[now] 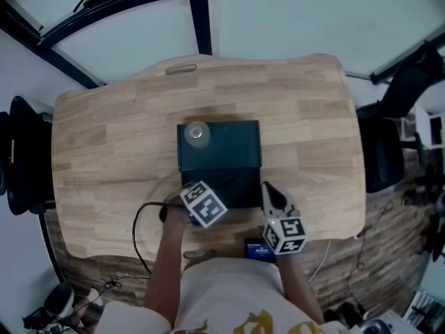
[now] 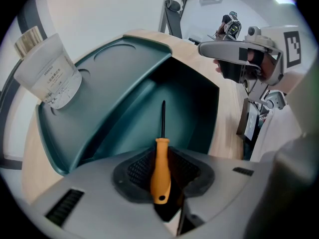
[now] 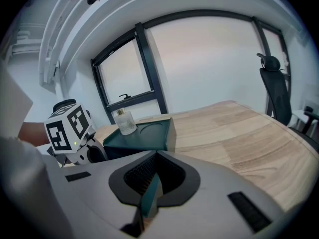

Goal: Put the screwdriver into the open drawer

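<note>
A screwdriver (image 2: 160,168) with an orange handle and a thin black shaft sits between the jaws of my left gripper (image 2: 162,176), which is shut on the handle. Its tip points into the open drawer (image 2: 192,106) of a dark green box (image 1: 229,145). In the head view my left gripper (image 1: 200,200) hovers over the drawer's (image 1: 240,183) front left. My right gripper (image 1: 272,195) is at the drawer's front right corner. In the right gripper view, my right gripper (image 3: 152,183) is shut on a thin teal edge (image 3: 149,202) of the drawer.
A small clear bottle (image 1: 197,133) stands on the box's top left. The box sits mid-way on a wooden table (image 1: 104,145). A black cable (image 1: 139,223) loops near the front edge. Black chairs stand left (image 1: 21,152) and right (image 1: 386,158) of the table.
</note>
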Demonstrator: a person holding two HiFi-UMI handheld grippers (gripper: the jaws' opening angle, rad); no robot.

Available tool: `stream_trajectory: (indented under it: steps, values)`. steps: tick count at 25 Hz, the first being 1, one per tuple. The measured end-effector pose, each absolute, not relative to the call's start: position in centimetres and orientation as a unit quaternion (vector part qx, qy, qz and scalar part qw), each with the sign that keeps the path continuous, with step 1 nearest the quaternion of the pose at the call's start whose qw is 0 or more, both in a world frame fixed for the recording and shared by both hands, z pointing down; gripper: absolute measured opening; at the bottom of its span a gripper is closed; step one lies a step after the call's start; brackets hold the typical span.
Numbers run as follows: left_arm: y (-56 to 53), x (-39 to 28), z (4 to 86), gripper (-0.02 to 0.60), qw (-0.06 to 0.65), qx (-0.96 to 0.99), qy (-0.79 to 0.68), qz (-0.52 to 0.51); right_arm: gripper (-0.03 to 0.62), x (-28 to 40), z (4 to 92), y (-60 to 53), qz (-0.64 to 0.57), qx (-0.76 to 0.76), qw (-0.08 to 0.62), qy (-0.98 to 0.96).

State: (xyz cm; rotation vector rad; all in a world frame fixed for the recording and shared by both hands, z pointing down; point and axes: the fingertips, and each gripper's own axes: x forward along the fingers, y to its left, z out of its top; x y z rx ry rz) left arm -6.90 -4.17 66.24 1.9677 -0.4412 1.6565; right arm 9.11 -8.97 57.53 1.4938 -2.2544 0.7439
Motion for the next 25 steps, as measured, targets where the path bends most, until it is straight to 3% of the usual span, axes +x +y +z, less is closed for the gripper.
stream_trajectory:
  steps: [25]
  values:
    - [-3.9,-6.8,67.3,0.084,0.265,0.686,-0.147,0.662,-0.002,11.0,57.9,-8.1,0.275,0.542,0.156,-0.778]
